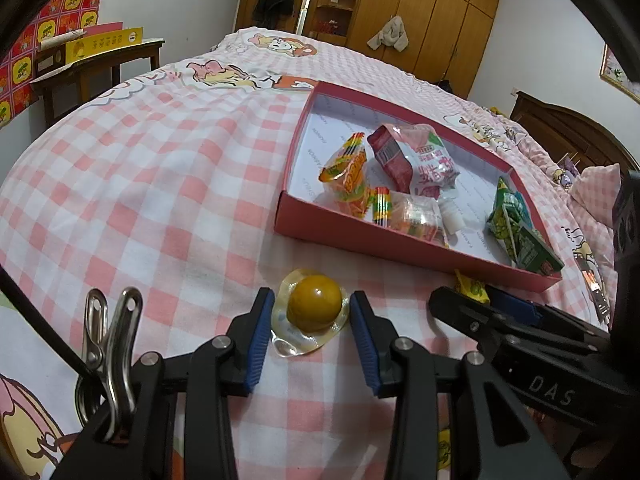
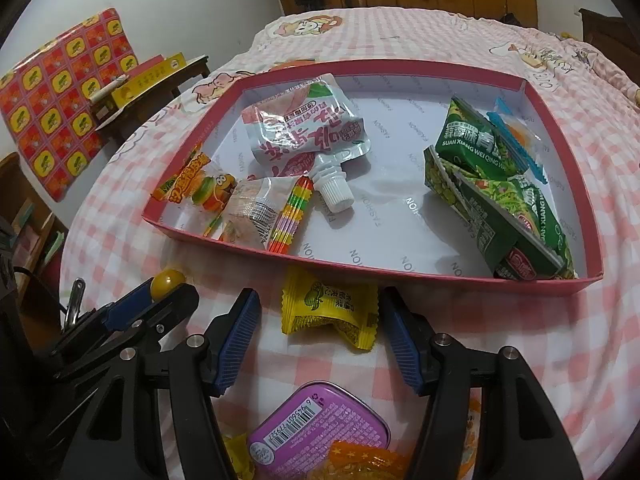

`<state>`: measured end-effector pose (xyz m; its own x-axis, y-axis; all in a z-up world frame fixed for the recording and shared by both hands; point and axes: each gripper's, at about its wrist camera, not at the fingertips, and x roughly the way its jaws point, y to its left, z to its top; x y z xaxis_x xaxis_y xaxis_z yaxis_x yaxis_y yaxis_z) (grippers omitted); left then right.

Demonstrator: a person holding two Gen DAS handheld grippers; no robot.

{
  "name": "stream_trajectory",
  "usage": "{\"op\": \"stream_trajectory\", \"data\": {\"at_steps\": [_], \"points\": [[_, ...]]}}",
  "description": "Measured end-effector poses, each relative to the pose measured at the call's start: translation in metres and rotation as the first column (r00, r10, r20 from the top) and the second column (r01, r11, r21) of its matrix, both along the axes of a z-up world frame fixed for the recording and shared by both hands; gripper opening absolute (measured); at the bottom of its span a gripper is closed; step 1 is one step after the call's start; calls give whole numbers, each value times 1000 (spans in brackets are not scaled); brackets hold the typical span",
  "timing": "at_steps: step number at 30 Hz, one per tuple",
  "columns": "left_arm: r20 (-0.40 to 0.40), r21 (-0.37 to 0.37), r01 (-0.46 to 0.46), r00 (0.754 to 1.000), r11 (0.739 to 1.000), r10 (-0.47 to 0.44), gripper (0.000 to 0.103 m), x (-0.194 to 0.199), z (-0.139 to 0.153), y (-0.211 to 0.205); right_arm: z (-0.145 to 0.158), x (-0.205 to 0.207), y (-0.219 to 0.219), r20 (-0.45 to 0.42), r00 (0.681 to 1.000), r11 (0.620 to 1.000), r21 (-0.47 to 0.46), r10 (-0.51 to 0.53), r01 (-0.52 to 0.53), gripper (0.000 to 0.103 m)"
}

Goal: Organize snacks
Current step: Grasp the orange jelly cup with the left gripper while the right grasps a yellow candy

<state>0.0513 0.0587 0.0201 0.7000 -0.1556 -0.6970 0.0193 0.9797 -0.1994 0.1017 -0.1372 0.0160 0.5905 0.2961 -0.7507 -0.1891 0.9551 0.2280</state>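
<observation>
Green packets (image 2: 500, 200) in tray (image 2: 360, 276): seemingly three.

Both wrist views are evenly and fairly brightly lit by soft indoor light from above, with no harsh highlights on the checked bedspread (image 1: 160, 184). Shadows are faint and short: a soft one lies inside the red box (image 2: 560, 286) along its near wall. Small glints show on the yellow jelly cup (image 1: 314, 308), the foil pouch (image 2: 304, 128) and the purple tin (image 2: 320, 428). Fisheye distortion bulges the bed into a dome and bends the wardrobe (image 1: 424, 12); black vignetting fills the corners. Focus is sharp centrally, softer toward the edges, without motion blur.
</observation>
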Motion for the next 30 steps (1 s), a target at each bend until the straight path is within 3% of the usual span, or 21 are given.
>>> {"op": "stream_trajectory", "data": {"at_steps": [2,8,17,30], "points": [[0,0,0,1000,1000,0,41,0,0,0,-1,-1,-1,5,1000,1000,4,-5,5,63],[0,-1,0,1000,1000,0,41,0,0,0,-1,-4,-7,17,999,999,-13,-46,46,42],[-2,3,-2,1000,1000,2,41,0,1,-1,0,-7,-17,13,999,999,29,-44,44,35],[30,55,-3,1000,998,2,40,-10,24,-10,10,-29,-34,14,1000,995,100,-1,-1,34]]}}
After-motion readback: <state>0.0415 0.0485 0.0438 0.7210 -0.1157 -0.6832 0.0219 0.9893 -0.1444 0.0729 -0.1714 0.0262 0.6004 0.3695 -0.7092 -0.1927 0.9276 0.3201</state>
